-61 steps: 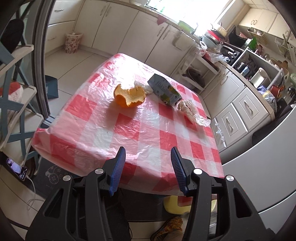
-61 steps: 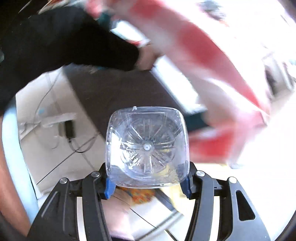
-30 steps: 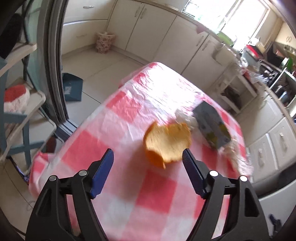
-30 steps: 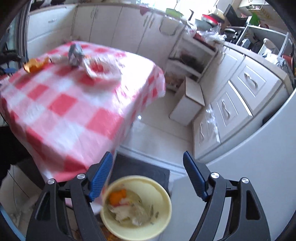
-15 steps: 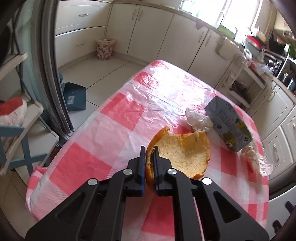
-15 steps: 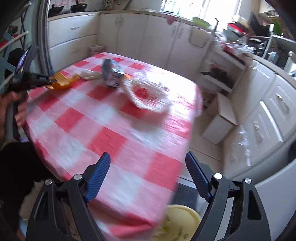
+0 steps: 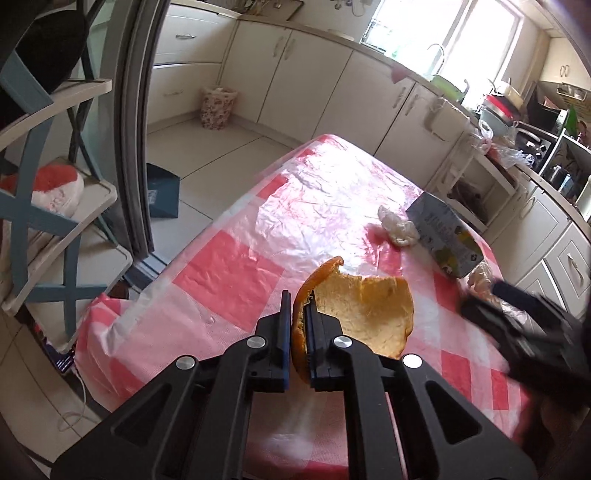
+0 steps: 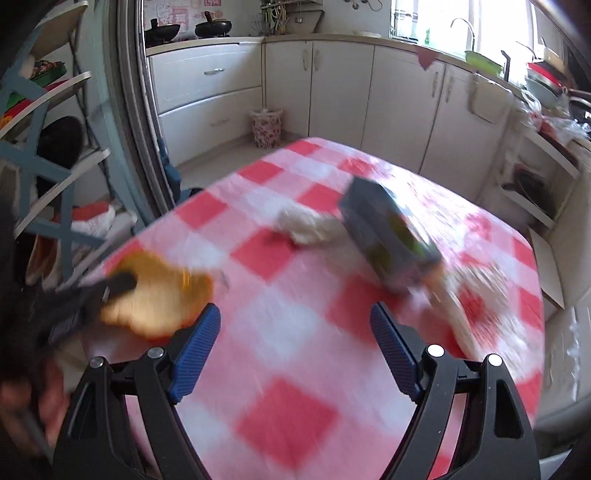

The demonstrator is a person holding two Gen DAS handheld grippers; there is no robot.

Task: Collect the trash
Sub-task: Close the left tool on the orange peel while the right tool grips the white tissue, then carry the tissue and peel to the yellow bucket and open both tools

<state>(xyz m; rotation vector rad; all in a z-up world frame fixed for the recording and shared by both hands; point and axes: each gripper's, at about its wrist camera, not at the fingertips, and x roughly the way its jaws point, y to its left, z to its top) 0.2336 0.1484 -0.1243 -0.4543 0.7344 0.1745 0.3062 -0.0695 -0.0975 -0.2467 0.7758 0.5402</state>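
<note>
Left wrist view: left tongs [image 7: 298, 317] clamp orange peel [image 7: 364, 314]; right tongs [image 8: 295, 332] gape near carton [image 8: 388, 240].

Domestic kitchen. Cream base cabinets [image 8: 343, 92] along 2 walls, worktop with sink tap [image 7: 437, 51] below a bright window [image 7: 443, 33], black pans [image 8: 184, 27] on the counter, dining table under a red-and-white checked cloth [image 7: 258, 266].

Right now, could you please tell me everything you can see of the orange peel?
The orange peel is one large cupped piece, orange outside, pale and pithy inside, with a torn, jagged edge. The left tool is shut on its rim and holds it upright, hollow side towards the right, above the checked tablecloth. Nothing else visibly touches it.
</note>
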